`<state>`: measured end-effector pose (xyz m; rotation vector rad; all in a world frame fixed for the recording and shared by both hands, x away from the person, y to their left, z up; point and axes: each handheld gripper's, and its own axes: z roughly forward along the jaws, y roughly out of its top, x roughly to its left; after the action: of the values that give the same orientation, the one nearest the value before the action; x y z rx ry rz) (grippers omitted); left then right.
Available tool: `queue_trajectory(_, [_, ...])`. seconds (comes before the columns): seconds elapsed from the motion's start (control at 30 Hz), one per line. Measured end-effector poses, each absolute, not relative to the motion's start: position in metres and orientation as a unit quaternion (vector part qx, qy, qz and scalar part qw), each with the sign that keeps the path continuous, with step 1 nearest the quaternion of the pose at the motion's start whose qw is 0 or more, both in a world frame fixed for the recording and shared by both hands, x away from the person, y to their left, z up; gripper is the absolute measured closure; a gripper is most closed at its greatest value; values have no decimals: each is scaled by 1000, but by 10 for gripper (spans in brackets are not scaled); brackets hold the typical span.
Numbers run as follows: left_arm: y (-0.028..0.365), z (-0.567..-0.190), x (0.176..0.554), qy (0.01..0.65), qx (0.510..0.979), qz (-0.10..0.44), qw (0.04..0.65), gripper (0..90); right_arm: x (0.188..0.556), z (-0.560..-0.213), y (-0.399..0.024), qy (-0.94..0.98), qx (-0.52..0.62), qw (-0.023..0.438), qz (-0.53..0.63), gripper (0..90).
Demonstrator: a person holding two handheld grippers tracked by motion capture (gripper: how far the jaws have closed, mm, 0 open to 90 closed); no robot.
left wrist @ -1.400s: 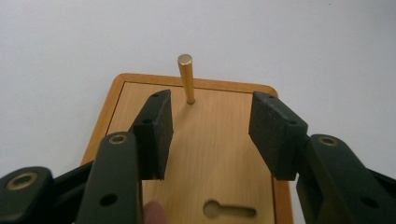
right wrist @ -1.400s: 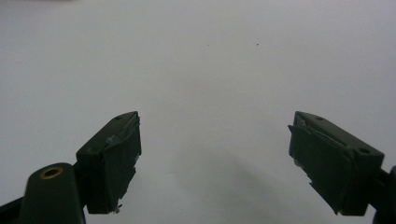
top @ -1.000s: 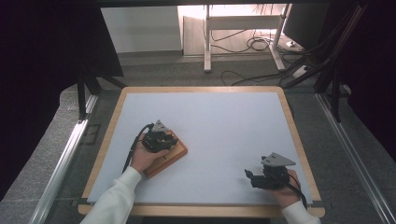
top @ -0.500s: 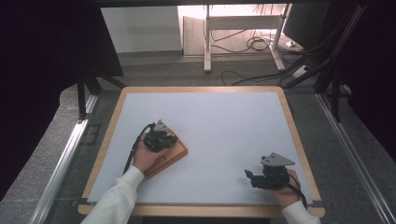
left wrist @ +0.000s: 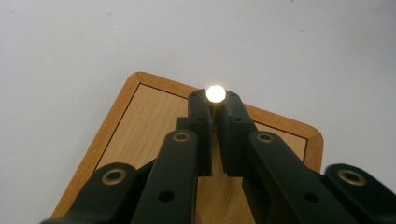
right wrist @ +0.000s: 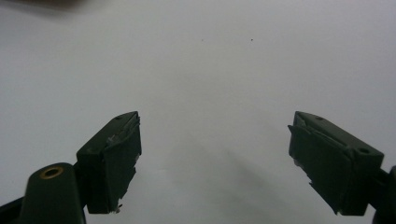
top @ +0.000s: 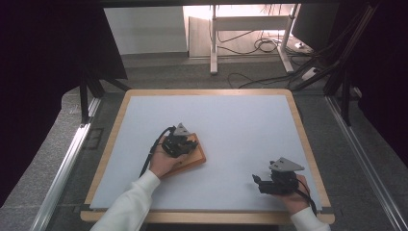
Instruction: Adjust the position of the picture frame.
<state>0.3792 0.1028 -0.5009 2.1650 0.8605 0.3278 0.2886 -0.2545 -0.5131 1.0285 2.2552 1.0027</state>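
White table (top: 231, 115) w/ wood tray (top: 192, 159) center-left; my left gripper (left wrist: 215, 94) pinches small white ball (left wrist: 215, 93) tight. Right gripper (right wrist: 215, 158), lower right, wide open, empty.

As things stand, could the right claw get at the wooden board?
Probably yes. The right claw stands open and holds nothing, and bare white table lies between it and the wooden board. The left claw, shut on a small white ball, sits over the board.
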Motion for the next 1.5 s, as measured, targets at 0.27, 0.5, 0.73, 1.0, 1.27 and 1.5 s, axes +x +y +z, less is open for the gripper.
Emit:
queue_trajectory(0.27, [71,-499,391,324,858,117,381,850,289,-513,-255,821,374,232,364,175])
queue_trajectory(0.5, [48,-506,401,316,865,119,371,850,289,-514,-255,822,373,232,362,175])
queue_trajectory(0.73, [48,-510,402,316,860,121,382,778,289,-515,-256,823,374,231,359,175])
queue_trajectory(1.0, [89,-495,388,303,858,141,389,391,289,-515,-256,823,375,233,357,175])
queue_trajectory(1.27, [156,-505,401,360,837,155,382,620,290,-517,-254,824,377,235,351,175])
queue_trajectory(1.5, [176,-515,417,363,848,160,352,900,290,-517,-254,822,381,232,355,175])
